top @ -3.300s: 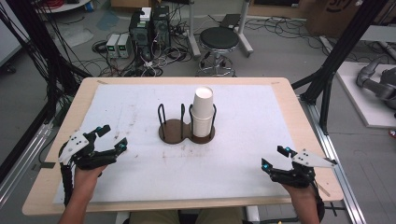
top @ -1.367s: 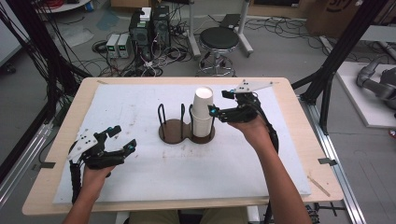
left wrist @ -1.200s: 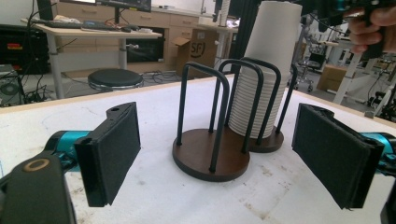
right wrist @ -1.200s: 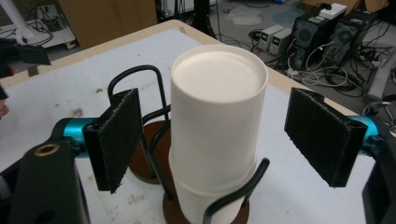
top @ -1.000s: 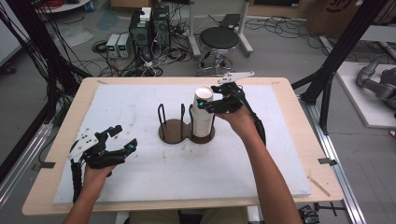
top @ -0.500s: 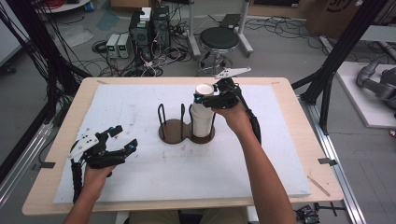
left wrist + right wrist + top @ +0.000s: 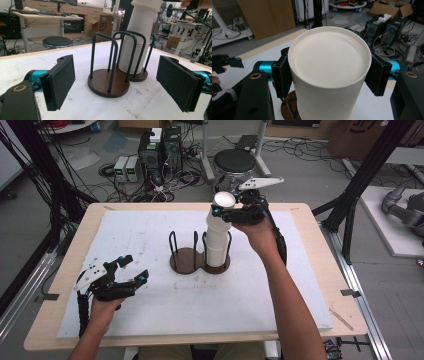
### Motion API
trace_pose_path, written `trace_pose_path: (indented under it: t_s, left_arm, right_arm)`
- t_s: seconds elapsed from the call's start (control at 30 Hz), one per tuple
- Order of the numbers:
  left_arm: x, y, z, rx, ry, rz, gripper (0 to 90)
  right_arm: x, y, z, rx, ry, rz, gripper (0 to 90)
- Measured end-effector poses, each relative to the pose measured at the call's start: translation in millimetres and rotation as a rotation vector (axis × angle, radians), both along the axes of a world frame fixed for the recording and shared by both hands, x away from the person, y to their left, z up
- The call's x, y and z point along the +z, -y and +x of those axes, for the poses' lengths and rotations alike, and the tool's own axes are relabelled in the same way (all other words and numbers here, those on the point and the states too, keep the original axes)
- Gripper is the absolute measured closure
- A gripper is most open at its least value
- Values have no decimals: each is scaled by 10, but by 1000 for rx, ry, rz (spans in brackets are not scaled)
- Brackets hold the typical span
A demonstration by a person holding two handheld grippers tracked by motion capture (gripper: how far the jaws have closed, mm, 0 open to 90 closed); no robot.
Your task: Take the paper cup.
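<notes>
resting low on the white mat (image 7: 150,235) near your edge of the table (image 7: 320,270), your left gripper (image 7: 131,276) has its jaws spread wide with nothing between them; in the left gripper view its black pads (image 7: 60,80) stand well apart and frame the holder (image 7: 110,85) farther off, touching neither it nor the mat.

past it, at mid-table, the holder is a dark brown double base with black wire hoops. the nearer ring is bare; the farther ring carries the stack (image 7: 133,55) of white ribbed cups, upright inside its hoops.

farther still and higher, your right gripper (image 7: 226,212) is clamped on the top cup (image 7: 223,207), one pad on each side just under its rim. in the right gripper view the cup (image 7: 329,72) sits between the pads (image 7: 282,75), both pressed against its wall. it is plain white, smooth-sided, upside down so its flat recessed bottom faces the camera. it stands raised above the rest of the stack, still overlapping it; you cannot tell how far it has come free.

beyond the table, a cardboard box (image 7: 102,25) on the floor reads "sf". a black stool (image 7: 235,162) and grey computer cases (image 7: 160,147) stand behind the far edge.
</notes>
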State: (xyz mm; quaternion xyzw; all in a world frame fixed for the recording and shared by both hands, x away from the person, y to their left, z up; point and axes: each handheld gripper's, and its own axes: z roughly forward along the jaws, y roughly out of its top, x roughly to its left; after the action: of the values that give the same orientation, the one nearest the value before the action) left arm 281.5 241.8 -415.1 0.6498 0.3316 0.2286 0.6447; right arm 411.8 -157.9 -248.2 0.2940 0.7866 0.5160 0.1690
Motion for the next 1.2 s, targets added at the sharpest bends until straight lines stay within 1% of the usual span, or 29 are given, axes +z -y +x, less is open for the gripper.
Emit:
trace_pose_path:
  t_s: [0.07,0.13,0.3,0.43,0.6,0.67,0.7,0.77,0.83,0.87,0.93,1.0,1.07,1.2]
  left_arm:
    - [1,9,-4,-7,2,-2,151]
    - [2,18,-4,-13,4,-4,152]
    - [5,46,-10,-35,6,-10,149]
    - [13,88,-17,-67,13,-27,145]
    - [22,147,-31,-104,22,-32,145]
    - [29,167,-38,-123,29,-34,146]
    - [33,176,-42,-127,36,-26,147]
    - [31,200,-50,-139,52,-23,147]
    - [29,229,-56,-147,57,-9,147]
    - [30,250,-61,-150,53,-7,147]
    - [44,282,-67,-172,30,-15,146]
    - [66,312,-83,-183,28,-10,145]
    - [73,341,-102,-201,31,-15,145]
    - [73,380,-118,-216,29,2,146]
  right_arm:
    - [71,27,-35,-1,23,18,334]
    - [153,59,-90,-3,43,25,335]
    - [263,166,-191,-11,66,37,336]
    - [304,274,-292,-10,78,27,337]
    - [277,440,-470,0,80,34,337]
    - [230,500,-561,10,74,26,336]
    - [194,529,-606,16,69,19,336]
    - [105,585,-689,28,54,7,336]
    - [-4,637,-768,35,40,0,336]
    - [-65,659,-799,42,36,-6,335]
    - [-203,692,-858,53,12,-12,335]
    - [-298,715,-892,57,6,-23,335]
    - [-388,731,-926,65,-6,-22,335]
    - [-512,719,-993,84,-18,-33,335]
